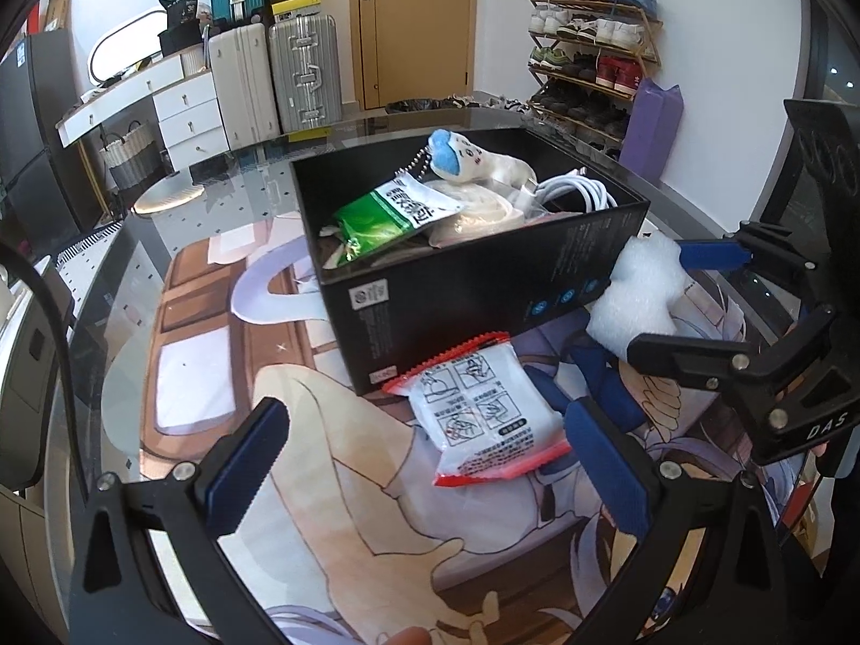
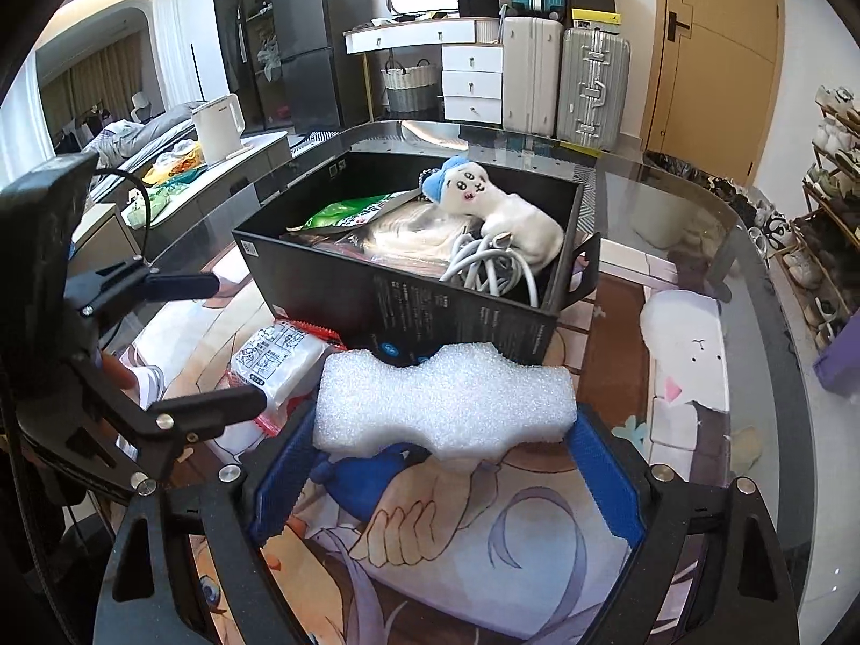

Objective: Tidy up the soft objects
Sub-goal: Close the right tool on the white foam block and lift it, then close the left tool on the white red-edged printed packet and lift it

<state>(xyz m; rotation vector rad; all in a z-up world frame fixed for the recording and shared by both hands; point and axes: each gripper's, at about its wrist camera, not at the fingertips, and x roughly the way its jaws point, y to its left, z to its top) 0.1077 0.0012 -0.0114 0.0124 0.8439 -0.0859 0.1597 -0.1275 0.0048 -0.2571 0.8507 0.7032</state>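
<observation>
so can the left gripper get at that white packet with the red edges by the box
Probably yes: the left gripper is open with the white packet lying flat between its fingers, nothing on top; the black box only touches its far edge.

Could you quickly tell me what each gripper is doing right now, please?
Left gripper: open, holding nothing, around the white packet.
Right gripper: closed on the foam block beside the black box.
</observation>
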